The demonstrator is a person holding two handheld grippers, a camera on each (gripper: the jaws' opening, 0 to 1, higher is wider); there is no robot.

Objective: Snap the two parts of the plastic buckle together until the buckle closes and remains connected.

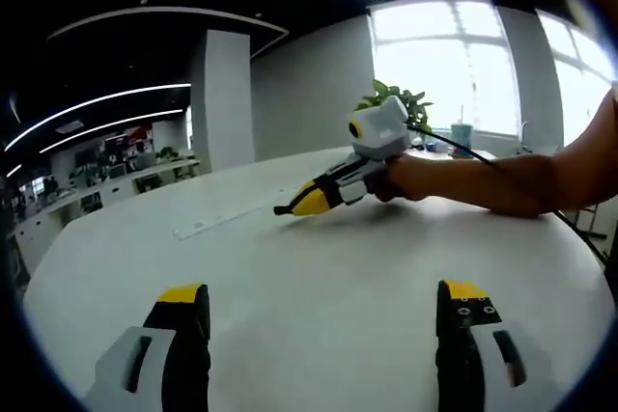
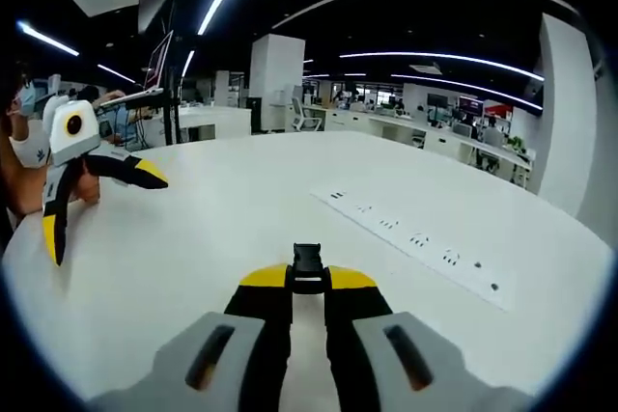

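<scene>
Right gripper: in the right gripper view its two yellow-tipped jaws rise from 6 o'clock, drawn nearly together and clamped on a small black buckle part that pokes up past the tips.
Buckle part: pinched at its lower end between the jaw tips, over the white table; only one black piece can be made out, and whether it is one half or both halves joined is too small to tell.
Left gripper: in the left gripper view its jaws stand wide apart at 7 and 5 o'clock, with bare table between them; they hold and touch nothing.
Left gripper, as seen in the right gripper view: at 9 o'clock, jaws splayed open, a hand behind it partly cut by the edge.
Right gripper, as seen in the left gripper view: toward 1 o'clock, low over the table, held by a hand; the jaw tips look together, but what they hold is hidden.
Power strip: long white strip lying flat on the table at 3 o'clock, well apart from the jaws.
Plant: behind the right gripper's body, mostly hidden by it.
</scene>
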